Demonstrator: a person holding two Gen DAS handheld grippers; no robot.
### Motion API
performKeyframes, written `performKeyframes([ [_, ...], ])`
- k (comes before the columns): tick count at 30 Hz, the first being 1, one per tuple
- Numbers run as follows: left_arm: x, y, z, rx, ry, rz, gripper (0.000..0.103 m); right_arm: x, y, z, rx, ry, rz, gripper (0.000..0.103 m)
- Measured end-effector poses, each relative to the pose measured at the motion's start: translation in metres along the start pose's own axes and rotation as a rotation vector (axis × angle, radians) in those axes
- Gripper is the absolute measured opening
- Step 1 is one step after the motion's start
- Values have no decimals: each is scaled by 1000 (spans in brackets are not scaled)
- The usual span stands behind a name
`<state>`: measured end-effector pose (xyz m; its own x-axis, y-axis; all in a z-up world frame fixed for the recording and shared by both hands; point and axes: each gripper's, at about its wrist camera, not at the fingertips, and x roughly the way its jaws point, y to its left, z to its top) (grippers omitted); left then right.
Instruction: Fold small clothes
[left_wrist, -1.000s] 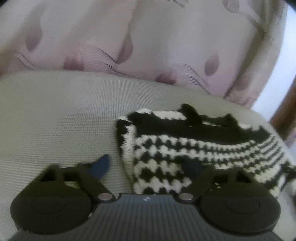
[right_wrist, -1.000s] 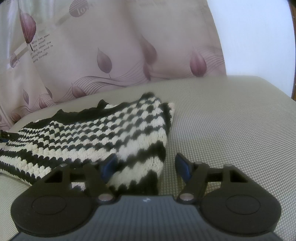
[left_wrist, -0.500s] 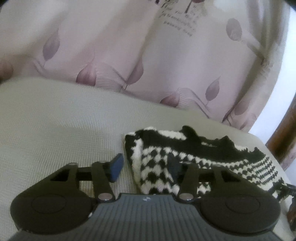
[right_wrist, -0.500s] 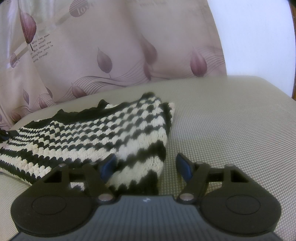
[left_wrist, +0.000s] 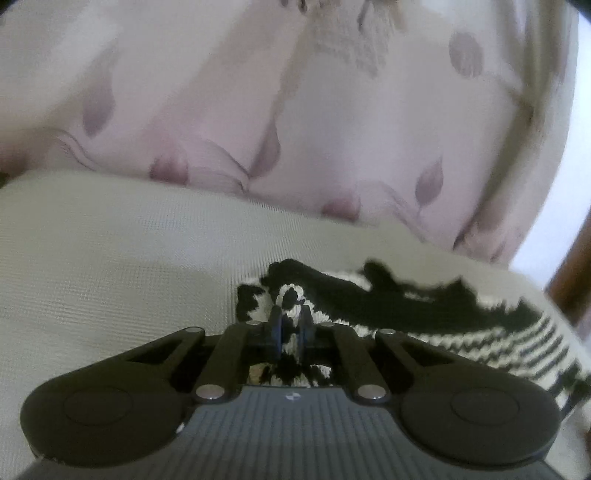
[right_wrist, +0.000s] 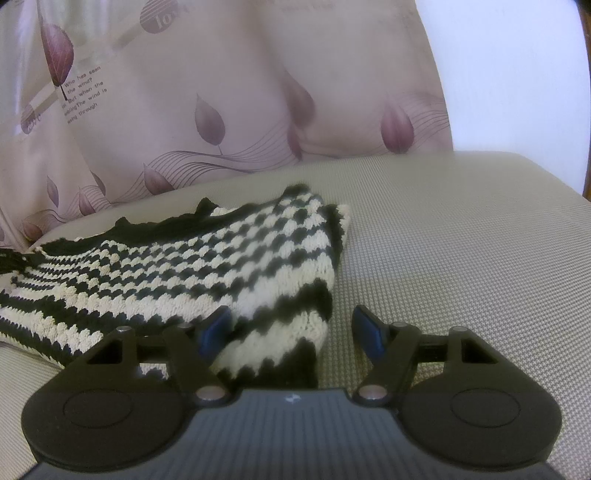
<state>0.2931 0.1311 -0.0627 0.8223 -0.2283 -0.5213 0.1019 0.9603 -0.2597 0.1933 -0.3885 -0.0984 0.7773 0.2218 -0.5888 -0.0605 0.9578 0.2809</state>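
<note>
A black-and-cream knitted garment (left_wrist: 461, 332) lies on the beige cushion (left_wrist: 110, 266). My left gripper (left_wrist: 290, 317) is shut on the garment's near left corner, and a small bunch of knit sticks up between its blue pads. In the right wrist view the same knitted garment (right_wrist: 184, 273) spreads to the left. My right gripper (right_wrist: 291, 328) stands open around its near right corner: the left pad rests over the knit and the right pad is over bare cushion (right_wrist: 461, 240), neither pressing.
A pink curtain (right_wrist: 258, 92) with leaf prints and lettering hangs behind the cushion. A white wall (right_wrist: 517, 74) shows at the right, and a dark wooden post (left_wrist: 572, 277) stands past the cushion's right edge.
My left gripper went from wide open beside the garment's corner to shut on it and lifted slightly. The right gripper and its end of the garment stayed still.
</note>
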Motion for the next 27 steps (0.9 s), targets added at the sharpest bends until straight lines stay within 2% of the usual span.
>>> performKeyframes([
  [2,-11,4,-4,-35,-20,0,10,0,-1,0,-1,-1,3,72],
  [5,6,8,-13,-31,50,51,10,1,-1,0,-9,2,11,72],
  [6,12,11,-15,-42,82,39,12,1,-2,0,-10,5,14,74],
  [8,16,8,-16,-22,60,58,19,2,-2,0,-15,12,14,75],
  [10,16,5,-14,-30,55,42,42,2,-3,1,-15,14,19,75],
  [11,15,6,-13,-46,67,24,65,2,-4,1,-11,15,22,75],
  [12,14,6,-11,-55,72,13,81,2,-3,1,-11,16,23,76],
  [16,4,10,-9,-57,18,29,92,2,-6,1,3,19,40,76],
  [19,8,23,-14,-123,1,47,91,0,-9,2,40,18,58,76],
  [21,10,33,-24,-177,-1,28,90,-3,-18,3,102,13,85,76],
  [22,7,34,-28,-189,-31,22,90,-6,-27,4,157,-1,103,76],
  [26,8,29,-31,-153,-34,38,91,-11,-67,10,413,-63,167,77],
  [27,10,26,-32,-134,-32,43,93,-9,-70,14,426,-64,162,78],
])
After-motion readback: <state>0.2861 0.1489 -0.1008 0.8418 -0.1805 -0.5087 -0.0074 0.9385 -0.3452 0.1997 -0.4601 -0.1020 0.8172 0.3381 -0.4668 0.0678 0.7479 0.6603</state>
